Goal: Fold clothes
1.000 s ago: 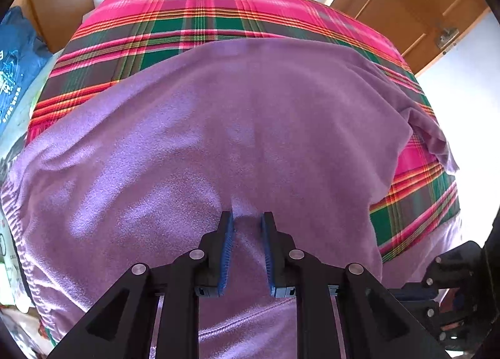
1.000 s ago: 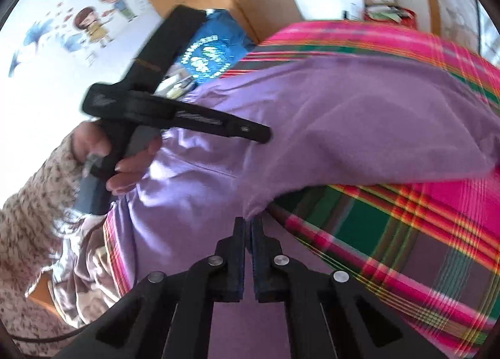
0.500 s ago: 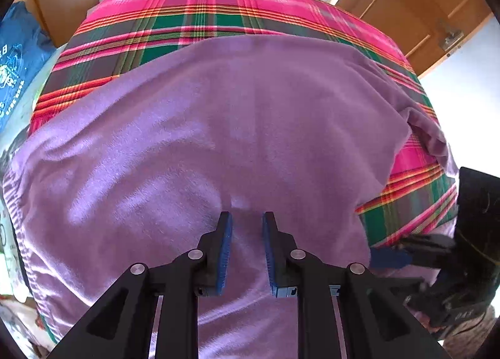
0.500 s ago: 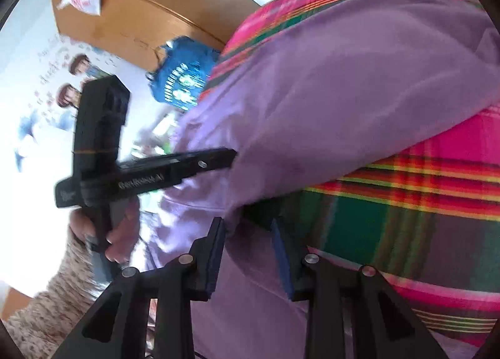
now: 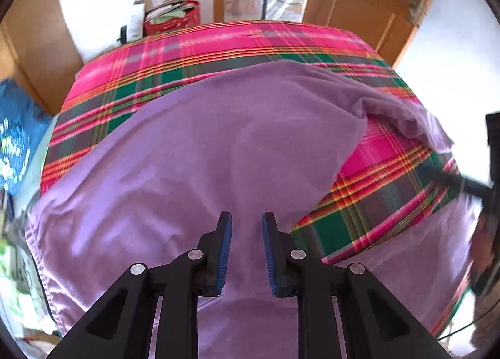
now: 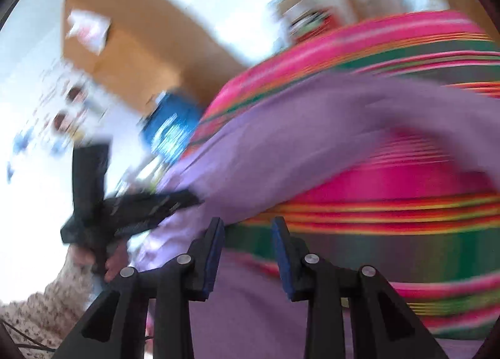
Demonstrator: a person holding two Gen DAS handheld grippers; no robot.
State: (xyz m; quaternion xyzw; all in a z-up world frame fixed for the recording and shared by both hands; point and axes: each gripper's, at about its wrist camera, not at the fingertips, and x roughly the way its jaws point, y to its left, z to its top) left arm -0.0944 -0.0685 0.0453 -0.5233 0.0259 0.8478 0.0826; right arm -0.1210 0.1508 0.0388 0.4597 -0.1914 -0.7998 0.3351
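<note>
A plaid cloth [image 5: 237, 49] in pink, green and orange covers the whole work surface. On it lies the purple garment [image 5: 203, 152], a soft, fleecy piece spread wide over the near and left part of the cloth. Its right side is folded back over itself, so a triangle of plaid shows between the folded flap and a further strip of purple by the right edge. A stitched hem runs down its near left border. The right wrist view is blurred, yet the same purple fabric [image 6: 281, 146] shows across the middle of it, with plaid below.

At the far left, off the cloth, lies a blue printed garment [image 5: 15, 137]. Beyond the far edge of the cloth stands a red container [image 5: 175, 16] holding papers and a cardboard box.

The left gripper [image 5: 247, 227] hangs over the near part of the purple garment, its blue pads apart with nothing pinched between them. The right gripper [image 6: 248, 230] has its jaws parted too, having just been opening; no fabric sits between them.
</note>
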